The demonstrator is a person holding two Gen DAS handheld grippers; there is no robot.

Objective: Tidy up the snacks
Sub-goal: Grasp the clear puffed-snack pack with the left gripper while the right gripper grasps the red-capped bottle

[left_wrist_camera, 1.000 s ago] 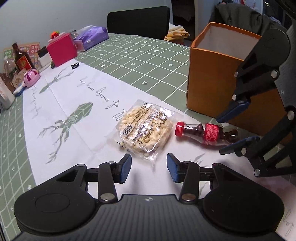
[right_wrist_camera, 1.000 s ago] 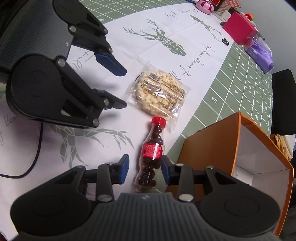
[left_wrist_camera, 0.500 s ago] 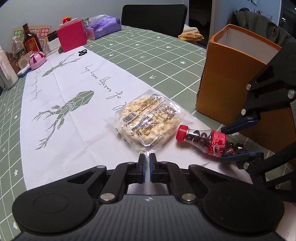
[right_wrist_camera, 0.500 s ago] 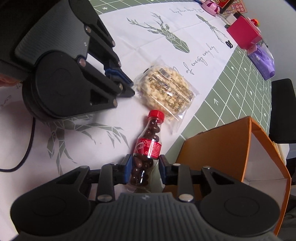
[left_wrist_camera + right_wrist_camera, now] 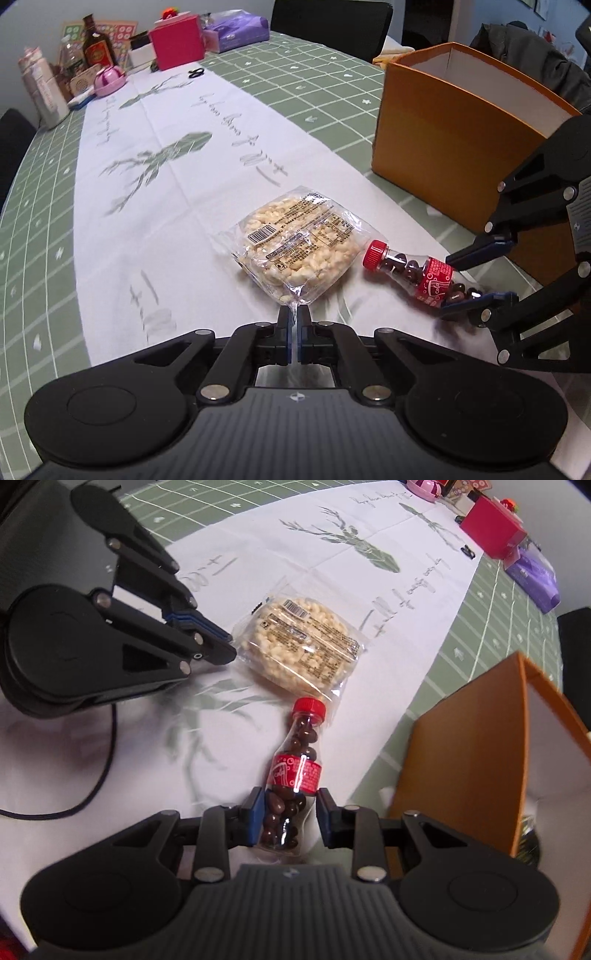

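Puffed-rice cake packet (image 5: 295,248) lies near orange box (image 5: 461,162), its wrapper corner pinched in closed left gripper (image 5: 294,322); right gripper (image 5: 289,814) clamps candy bottle (image 5: 291,775) just beside packet. Both gripped; next: lift into box

The left gripper (image 5: 294,317), a black two-finger tool with blue pads, points steeply down with its jaws pressed together. Their tips pinch the clear plastic edge of the round puffed-rice snack packet (image 5: 295,245). In the right wrist view the same gripper (image 5: 225,646) reaches in from the left, its two fingers lying flat against each other at that packet (image 5: 301,644).

The right gripper (image 5: 290,819), of the same black build with blue pads, also aims steeply down. Its pads clamp the lower body of the small clear bottle of chocolate beans with red cap and label (image 5: 293,771). From the left wrist view this gripper (image 5: 476,275) enters from the right, one finger above that bottle (image 5: 413,273) and one below.
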